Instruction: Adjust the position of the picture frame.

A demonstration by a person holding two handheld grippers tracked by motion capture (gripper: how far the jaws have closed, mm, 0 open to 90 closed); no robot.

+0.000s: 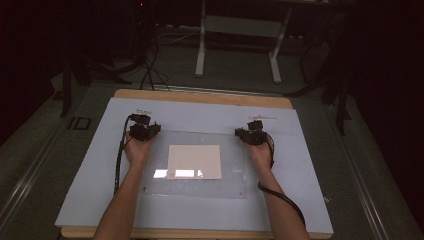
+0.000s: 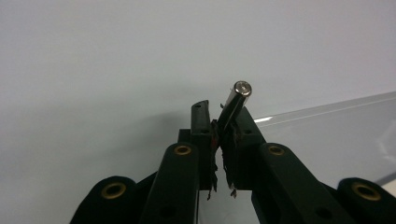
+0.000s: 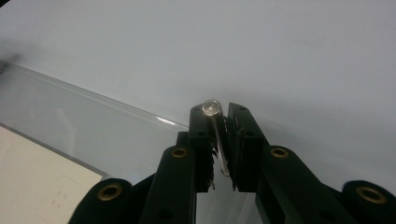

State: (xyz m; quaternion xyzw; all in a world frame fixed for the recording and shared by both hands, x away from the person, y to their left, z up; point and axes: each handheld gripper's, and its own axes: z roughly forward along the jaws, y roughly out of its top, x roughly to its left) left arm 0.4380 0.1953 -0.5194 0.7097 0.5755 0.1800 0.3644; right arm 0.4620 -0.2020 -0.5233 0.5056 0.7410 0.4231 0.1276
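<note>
The left gripper (image 1: 145, 131) sits at the far left corner of a clear acrylic sheet (image 1: 230, 170), its jaws narrowed onto a slim dark rod with a silver tip (image 2: 237, 100) that juts beyond the fingertips. The right gripper (image 1: 254, 135) sits at the far right corner, jaws clamped on a clear rounded-tip rod (image 3: 212, 112). A cream paper square (image 1: 194, 161) lies on the sheet between the hands, over a pale blue mat (image 1: 90, 190).
</note>
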